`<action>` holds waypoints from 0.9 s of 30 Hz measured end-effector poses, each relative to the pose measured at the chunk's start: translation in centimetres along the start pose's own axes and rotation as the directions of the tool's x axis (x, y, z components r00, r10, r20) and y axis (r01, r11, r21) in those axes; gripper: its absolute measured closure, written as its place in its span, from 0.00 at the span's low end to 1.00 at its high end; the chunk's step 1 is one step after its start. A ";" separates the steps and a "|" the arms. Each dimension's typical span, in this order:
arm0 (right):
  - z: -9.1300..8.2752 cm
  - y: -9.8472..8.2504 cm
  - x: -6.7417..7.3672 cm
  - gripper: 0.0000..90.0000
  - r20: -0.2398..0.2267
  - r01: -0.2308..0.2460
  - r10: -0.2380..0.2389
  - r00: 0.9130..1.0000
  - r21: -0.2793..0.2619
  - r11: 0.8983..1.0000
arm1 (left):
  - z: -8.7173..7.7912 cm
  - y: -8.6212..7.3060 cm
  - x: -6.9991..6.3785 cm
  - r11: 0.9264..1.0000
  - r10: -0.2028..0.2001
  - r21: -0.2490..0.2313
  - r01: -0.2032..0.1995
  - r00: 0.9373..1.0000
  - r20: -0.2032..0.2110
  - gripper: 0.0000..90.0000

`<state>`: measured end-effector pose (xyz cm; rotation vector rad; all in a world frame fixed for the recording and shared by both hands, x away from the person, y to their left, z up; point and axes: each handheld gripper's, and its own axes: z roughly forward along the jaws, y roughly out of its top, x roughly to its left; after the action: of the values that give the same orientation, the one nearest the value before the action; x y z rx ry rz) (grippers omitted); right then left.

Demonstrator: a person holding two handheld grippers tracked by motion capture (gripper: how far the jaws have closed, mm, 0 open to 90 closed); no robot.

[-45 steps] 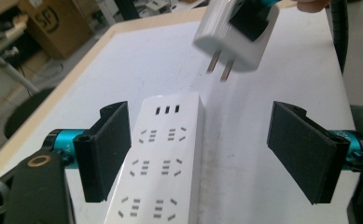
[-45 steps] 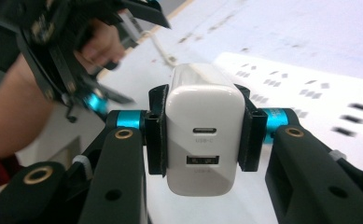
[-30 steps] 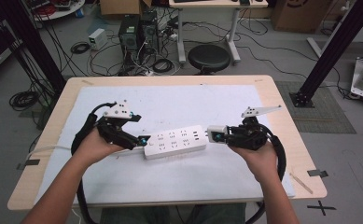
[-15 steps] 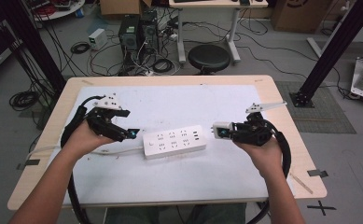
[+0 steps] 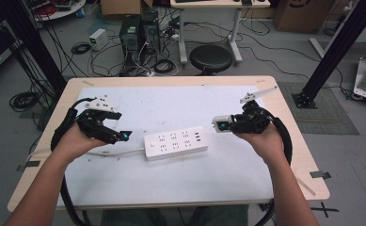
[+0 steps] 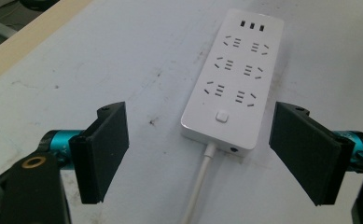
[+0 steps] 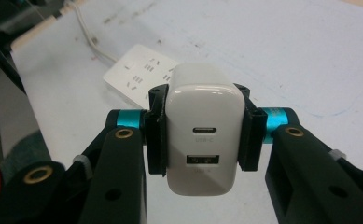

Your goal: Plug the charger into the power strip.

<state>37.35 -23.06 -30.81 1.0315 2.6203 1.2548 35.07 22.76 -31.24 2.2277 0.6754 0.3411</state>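
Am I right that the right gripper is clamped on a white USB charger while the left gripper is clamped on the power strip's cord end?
Not quite: the left gripper is open, its jaws apart and clear of the power strip, as the left gripper view shows. The right gripper does clamp the white USB charger.

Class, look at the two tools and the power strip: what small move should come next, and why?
Probably bring the right tool left, toward the power strip. It is shut on a white charger and is apart from the strip's right end. The left tool is open by the cord end, touching nothing, and could steady the strip.
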 end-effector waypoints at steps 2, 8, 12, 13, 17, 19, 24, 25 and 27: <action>0.6 0.9 -0.3 0.71 -0.003 0.015 -0.015 1.000 0.036 0.999 | -0.2 -0.2 -0.1 1.000 0.003 0.004 -0.003 1.000 -0.006 0.22; 3.3 3.9 -0.7 0.71 -0.021 0.096 -0.094 0.995 0.169 0.981 | -0.6 -1.1 -0.1 1.000 -0.001 0.011 0.001 1.000 -0.011 0.22; 5.4 5.9 -0.4 0.71 -0.048 0.155 -0.148 0.988 0.252 0.955 | -0.7 -1.7 0.0 1.000 -0.004 0.021 0.004 1.000 -0.018 0.22; 5.9 6.3 -0.3 0.71 -0.061 0.172 -0.161 0.985 0.269 0.948 | -0.7 -1.9 0.1 1.000 -0.006 0.021 0.006 1.000 -0.019 0.22; 8.5 7.9 0.0 0.71 -0.100 0.271 -0.252 0.962 0.374 0.887 | -1.0 -2.6 0.4 1.000 -0.008 0.025 0.009 1.000 -0.029 0.22; 9.6 8.6 0.2 0.71 -0.128 0.313 -0.286 0.950 0.420 0.852 | -1.1 -2.9 0.5 1.000 -0.013 0.028 0.014 0.999 -0.033 0.22; 11.7 10.1 0.9 0.71 -0.184 0.404 -0.361 0.914 0.483 0.777 | -1.4 -3.8 0.7 0.999 -0.030 0.025 0.031 0.999 -0.040 0.22; 12.1 10.3 1.0 0.71 -0.201 0.419 -0.369 0.907 0.496 0.761 | -1.4 -3.9 0.8 0.999 -0.032 0.025 0.033 0.999 -0.039 0.22; 12.8 10.6 1.2 0.71 -0.228 0.459 -0.400 0.888 0.503 0.732 | -1.5 -4.2 0.8 0.999 -0.033 0.027 0.034 0.998 -0.044 0.22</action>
<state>46.28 -9.01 -31.56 0.3222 3.1264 0.4688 33.59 26.52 -33.32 2.2385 0.7444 0.3659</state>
